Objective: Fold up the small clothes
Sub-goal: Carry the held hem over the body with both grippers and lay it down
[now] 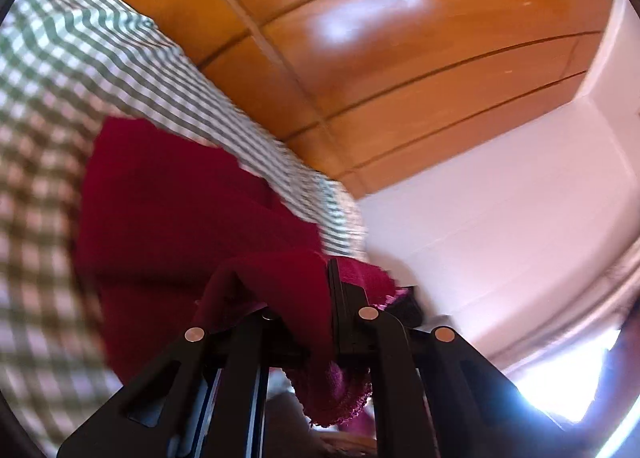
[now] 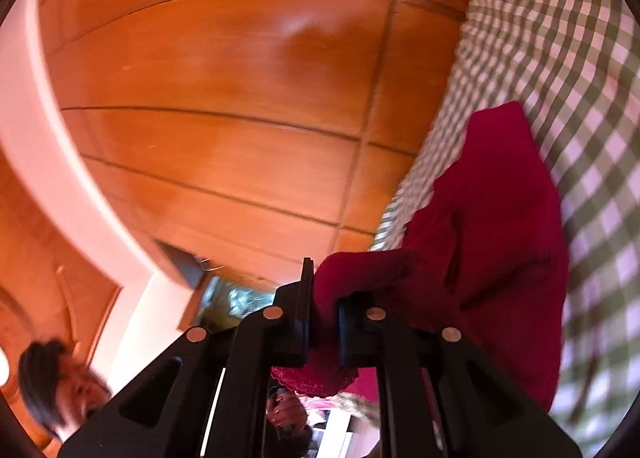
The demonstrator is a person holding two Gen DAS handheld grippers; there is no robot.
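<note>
Both views tilted and motion-blurred. Dark red garment (image 1: 168, 218) hangs stretched between the two tools, lifted over the green-and-white checked cloth (image 1: 44, 106). Left gripper (image 1: 334, 298) has its jaws closed on one red edge; fabric bunches over the left finger and a fringed hem drops below the pads. Right gripper (image 2: 322, 306) is likewise clamped on the garment (image 2: 488, 218), with a wad of red pinched between its pads and a lacy hem showing underneath.

Edges and room: in the left wrist view the checked cloth's edge runs diagonally from upper left to mid frame, with wooden panelling (image 1: 400, 58) past it and a pale wall (image 1: 520, 238) to the right. Open space ahead of both tools (nothing between the fingers and the panelling).

Hidden or unclear: the garment's type can't be told, only folds and one slit-like crease in the right wrist view. Its lower part is cut off by the gripper bodies. How much of it touches the checked cloth can't be told. Bright glare blows out the lower right of the left view.

Around: in the right wrist view, a wooden wall (image 2: 220, 78), a pale curved band (image 2: 48, 162), a dark framed item (image 2: 184, 262) low on the wall, blurred. A person's head (image 2: 56, 382) sits at lower left; a hand (image 2: 286, 414) shows between the gripper arms.
</note>
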